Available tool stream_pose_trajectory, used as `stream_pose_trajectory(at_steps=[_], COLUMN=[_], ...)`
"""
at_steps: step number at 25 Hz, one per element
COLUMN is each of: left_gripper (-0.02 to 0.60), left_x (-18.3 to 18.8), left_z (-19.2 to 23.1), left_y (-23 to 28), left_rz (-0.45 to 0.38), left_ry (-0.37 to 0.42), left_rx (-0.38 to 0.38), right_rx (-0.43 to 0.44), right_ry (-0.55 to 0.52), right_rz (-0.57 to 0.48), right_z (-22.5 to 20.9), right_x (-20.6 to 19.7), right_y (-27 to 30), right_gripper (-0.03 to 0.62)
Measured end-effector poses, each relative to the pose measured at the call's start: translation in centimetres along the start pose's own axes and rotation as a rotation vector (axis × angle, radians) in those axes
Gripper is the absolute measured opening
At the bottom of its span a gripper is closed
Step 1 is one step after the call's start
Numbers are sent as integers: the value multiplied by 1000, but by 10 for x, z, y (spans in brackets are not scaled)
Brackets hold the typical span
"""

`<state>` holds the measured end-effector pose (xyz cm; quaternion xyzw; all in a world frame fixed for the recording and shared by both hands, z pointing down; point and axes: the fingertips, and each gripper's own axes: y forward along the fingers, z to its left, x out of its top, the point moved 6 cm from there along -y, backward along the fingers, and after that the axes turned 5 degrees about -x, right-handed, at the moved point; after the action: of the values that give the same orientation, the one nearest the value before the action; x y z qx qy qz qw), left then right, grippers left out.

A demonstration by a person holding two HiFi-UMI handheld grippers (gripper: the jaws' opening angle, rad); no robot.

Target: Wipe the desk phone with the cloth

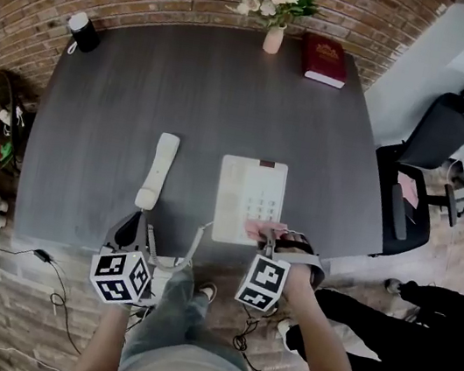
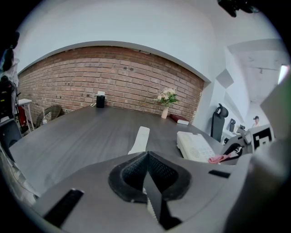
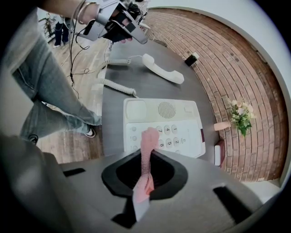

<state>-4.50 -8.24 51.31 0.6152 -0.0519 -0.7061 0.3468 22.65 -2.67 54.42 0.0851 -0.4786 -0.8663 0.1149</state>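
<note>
The white desk phone base (image 1: 249,199) sits near the front edge of the dark table (image 1: 203,95), and its keypad (image 3: 163,129) shows in the right gripper view. Its handset (image 1: 158,170) lies off the base to the left, with the coiled cord (image 3: 116,84) trailing over the table edge. My right gripper (image 1: 270,234) is shut on a pink cloth (image 3: 146,145), whose end rests on the phone's front edge over the keys. My left gripper (image 1: 133,221) is shut and holds nothing, just below the handset's near end (image 2: 140,139).
At the table's far side stand a vase of flowers (image 1: 275,28), a red book (image 1: 325,61) and a small black and white device (image 1: 81,32). A black office chair (image 1: 436,136) stands to the right of the table. Cables lie on the floor (image 1: 56,274).
</note>
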Motion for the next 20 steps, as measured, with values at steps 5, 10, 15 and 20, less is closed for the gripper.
stream_pose_trajectory(at_steps=[5, 10, 15, 20], left_gripper=[3, 5, 5, 5], left_x=[-6, -11, -15, -17], left_z=[-4, -5, -7, -9], left_y=[-4, -9, -15, -19], left_rz=[3, 10, 15, 14], left_ry=[1, 4, 8, 18], left_rx=[-6, -11, -14, -19], right_rx=[12, 21, 24, 28], right_ry=[-8, -7, -5, -6], right_rz=[-2, -4, -3, -2], right_z=[13, 24, 33, 42], right_x=[-1, 0, -1, -3], right_y=[-4, -7, -10, -11], right_gripper=[25, 25, 25, 24])
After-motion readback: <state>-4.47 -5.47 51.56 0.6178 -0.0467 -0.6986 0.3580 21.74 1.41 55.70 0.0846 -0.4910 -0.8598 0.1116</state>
